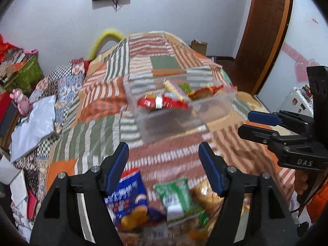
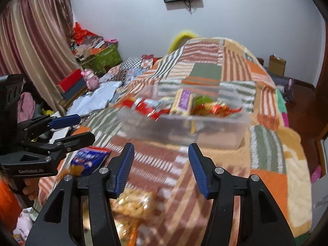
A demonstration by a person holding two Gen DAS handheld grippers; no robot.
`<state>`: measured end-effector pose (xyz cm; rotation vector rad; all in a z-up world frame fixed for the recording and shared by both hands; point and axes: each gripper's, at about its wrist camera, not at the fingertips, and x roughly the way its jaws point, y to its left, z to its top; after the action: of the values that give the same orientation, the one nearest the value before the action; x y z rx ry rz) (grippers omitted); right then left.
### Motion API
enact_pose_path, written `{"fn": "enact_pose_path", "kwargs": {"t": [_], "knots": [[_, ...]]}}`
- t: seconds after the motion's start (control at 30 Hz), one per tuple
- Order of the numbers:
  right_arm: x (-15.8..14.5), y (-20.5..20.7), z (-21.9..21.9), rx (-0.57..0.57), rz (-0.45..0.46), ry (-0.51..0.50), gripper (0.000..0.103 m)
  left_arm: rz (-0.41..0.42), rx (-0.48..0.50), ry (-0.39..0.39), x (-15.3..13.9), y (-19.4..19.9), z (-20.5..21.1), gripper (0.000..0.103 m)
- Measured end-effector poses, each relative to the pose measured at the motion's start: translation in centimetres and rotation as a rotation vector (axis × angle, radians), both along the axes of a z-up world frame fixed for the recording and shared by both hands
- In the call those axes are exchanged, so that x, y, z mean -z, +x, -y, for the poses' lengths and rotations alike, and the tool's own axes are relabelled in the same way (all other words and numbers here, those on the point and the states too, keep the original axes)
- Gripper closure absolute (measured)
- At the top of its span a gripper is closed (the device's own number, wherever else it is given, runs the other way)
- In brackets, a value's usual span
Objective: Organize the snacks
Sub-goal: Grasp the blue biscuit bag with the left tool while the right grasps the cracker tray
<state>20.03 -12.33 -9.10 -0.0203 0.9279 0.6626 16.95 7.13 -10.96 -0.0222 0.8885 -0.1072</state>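
Observation:
A clear plastic bin (image 1: 217, 108) sits on the patchwork bedspread and holds several snack packs, among them a red one (image 1: 162, 102). It also shows in the right wrist view (image 2: 225, 131). My left gripper (image 1: 164, 155) is open and empty above loose snacks on the bed: a blue pack (image 1: 129, 196), a green pack (image 1: 176, 194) and a yellowish bag (image 1: 207, 192). My right gripper (image 2: 162, 155) is open and empty above a bag of golden snacks (image 2: 133, 205). The blue pack (image 2: 92, 157) lies to its left. Each gripper shows at the edge of the other's view.
The bedspread (image 1: 143, 61) covers the bed. A white plastic bag (image 1: 34, 127), a pink toy (image 1: 20, 100) and a green box (image 1: 28, 71) lie at the left. A wooden door (image 1: 264, 26) stands at the right. A cardboard box (image 2: 276, 64) sits on the floor.

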Motion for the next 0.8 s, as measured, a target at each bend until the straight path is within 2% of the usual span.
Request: {"fn": "enact_pose_path", "kwargs": {"t": [0.2,0.33,0.4,0.57,0.73,0.8], "knots": [[1.7,-2.6,-1.5,-0.039,-0.045,-0.029,0.051,-0.079,-0.052,-0.005,2.5,-2.0,-1.9,0.033],[3.0,-3.8,-2.3,-0.037,-0.066,-0.061,0.037,-0.107,-0.106,-0.005,4.1,-3.0,-3.1,0.033],[3.4,-4.3,-2.7,-0.040,-0.071,-0.080,0.036,-0.119,-0.114,-0.014,4.8,-3.2,-3.5,0.033],[4.0,-5.4,-4.0,-0.070,-0.072,-0.118,0.027,-0.143,-0.128,-0.031,6.0,-3.7,-4.2,0.032],[4.9,-6.3,-4.9,-0.090,-0.096,-0.132,0.024,-0.133,-0.124,-0.001,6.7,-3.8,-3.9,0.030],[5.0,-6.5,-5.2,-0.089,-0.075,-0.154,0.024,-0.130,-0.117,0.013,6.8,-3.9,-3.6,0.029]]}}
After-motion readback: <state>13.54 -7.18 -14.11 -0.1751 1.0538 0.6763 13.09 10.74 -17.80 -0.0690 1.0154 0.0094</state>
